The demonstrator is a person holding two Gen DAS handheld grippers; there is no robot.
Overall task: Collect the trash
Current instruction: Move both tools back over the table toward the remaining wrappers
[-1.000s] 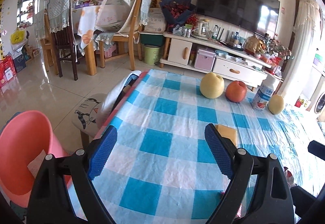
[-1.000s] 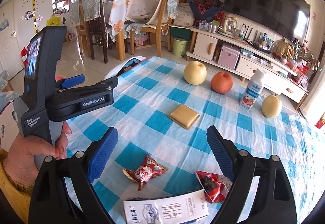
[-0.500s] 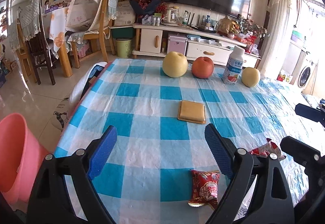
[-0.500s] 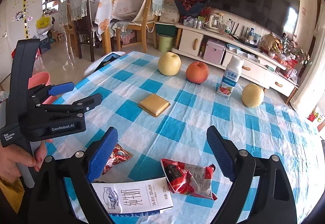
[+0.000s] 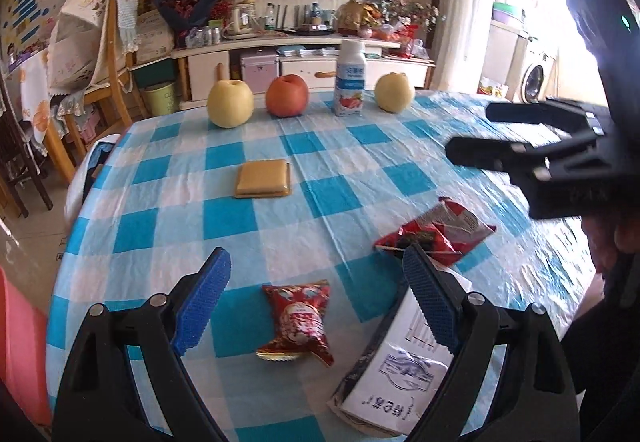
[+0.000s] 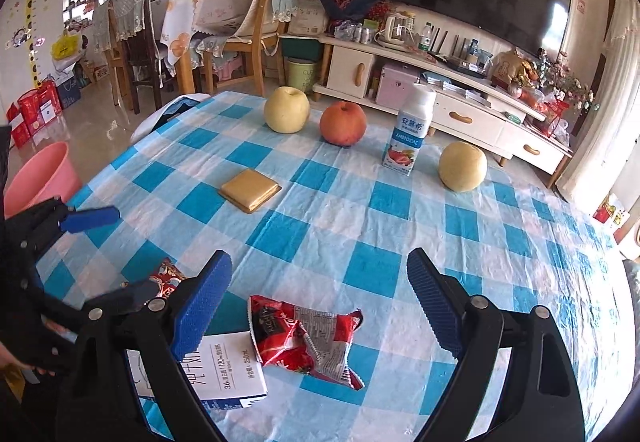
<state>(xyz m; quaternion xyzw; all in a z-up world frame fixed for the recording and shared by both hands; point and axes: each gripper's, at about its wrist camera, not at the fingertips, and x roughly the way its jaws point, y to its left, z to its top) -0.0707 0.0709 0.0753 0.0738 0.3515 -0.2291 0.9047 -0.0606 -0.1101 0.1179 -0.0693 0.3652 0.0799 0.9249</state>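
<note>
Now both grippers, left (image 5: 316, 290) and right (image 6: 320, 294), are wide apart, each with a red wrapper (image 5: 298, 320) (image 6: 306, 338) lying between its fingers, untouched

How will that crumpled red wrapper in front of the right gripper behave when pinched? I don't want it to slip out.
The red wrapper looks torn open and flattened, so probably empty, light and floppy. Its glossy film may slide between the pads, and it will likely crush rather than hold shape.
</note>
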